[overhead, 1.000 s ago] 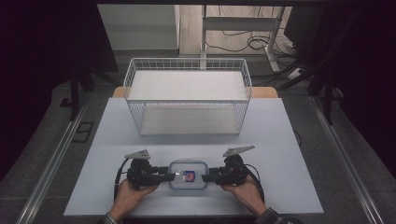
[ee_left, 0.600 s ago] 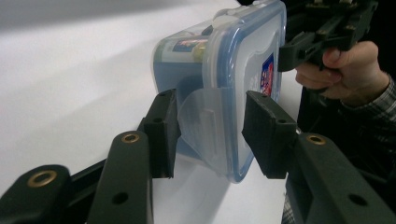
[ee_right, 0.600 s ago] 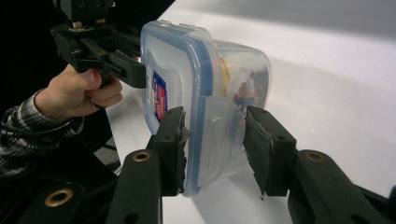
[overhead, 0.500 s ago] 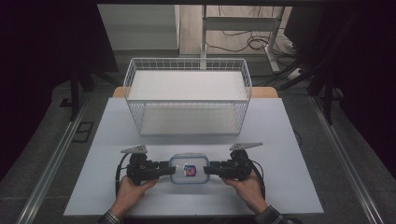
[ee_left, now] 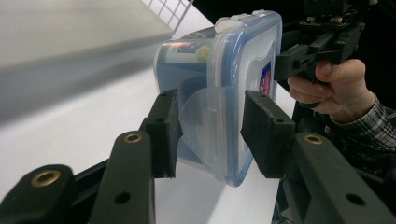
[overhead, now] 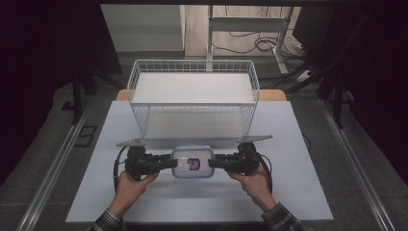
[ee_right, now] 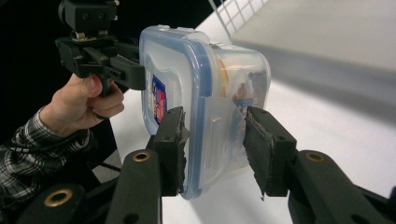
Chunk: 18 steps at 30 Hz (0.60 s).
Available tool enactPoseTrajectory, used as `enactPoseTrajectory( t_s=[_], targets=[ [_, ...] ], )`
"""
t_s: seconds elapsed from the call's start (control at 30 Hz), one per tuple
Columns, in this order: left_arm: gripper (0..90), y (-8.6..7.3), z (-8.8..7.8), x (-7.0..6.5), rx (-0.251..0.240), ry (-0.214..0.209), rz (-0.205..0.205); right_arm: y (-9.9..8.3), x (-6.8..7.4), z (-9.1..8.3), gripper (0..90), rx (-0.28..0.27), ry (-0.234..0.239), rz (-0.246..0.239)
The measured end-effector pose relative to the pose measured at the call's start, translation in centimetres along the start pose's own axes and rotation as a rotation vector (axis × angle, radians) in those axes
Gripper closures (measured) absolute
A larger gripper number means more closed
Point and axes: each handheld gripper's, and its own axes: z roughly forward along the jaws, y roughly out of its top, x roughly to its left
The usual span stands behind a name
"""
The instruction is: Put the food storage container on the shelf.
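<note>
A clear plastic food container with a blue-rimmed lid and a red-and-blue label hangs level just above the white table, in front of the wire basket. My left gripper is shut on its left end and my right gripper on its right end. In the left gripper view the jaws of the left gripper clamp the container across its lid and base at the clasp flap. The right gripper view shows the right gripper pinching the container the same way.
A white wire basket stands at the back of the table, open at the top, its front wall close behind the container. The person's hands and checked sleeves come in from the near edge. Dark floor and table legs lie beyond.
Both grippers have risen together with the container between them, and it has moved up the picture toward the basket's front wall.
</note>
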Motion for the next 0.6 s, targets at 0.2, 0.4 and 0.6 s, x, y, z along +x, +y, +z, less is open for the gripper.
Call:
enactPoseTrajectory(
  t_s=[0.2, 0.4, 0.6],
  targets=[
    [57.8, 2.5, -0.3, -0.5, 0.000, 0.011, 0.016, 2.3, -0.1, -0.7, 58.7, -0.027, 0.003, 0.003],
    [57.8, 4.9, -0.6, -0.7, -0.010, 0.019, 0.027, 4.5, 0.0, -1.3, 58.6, -0.045, 0.000, -0.009],
    [57.8, 6.8, -0.9, -0.7, -0.026, 0.023, 0.025, 6.7, -0.1, -1.6, 58.4, -0.058, -0.001, -0.017]
  ],
)
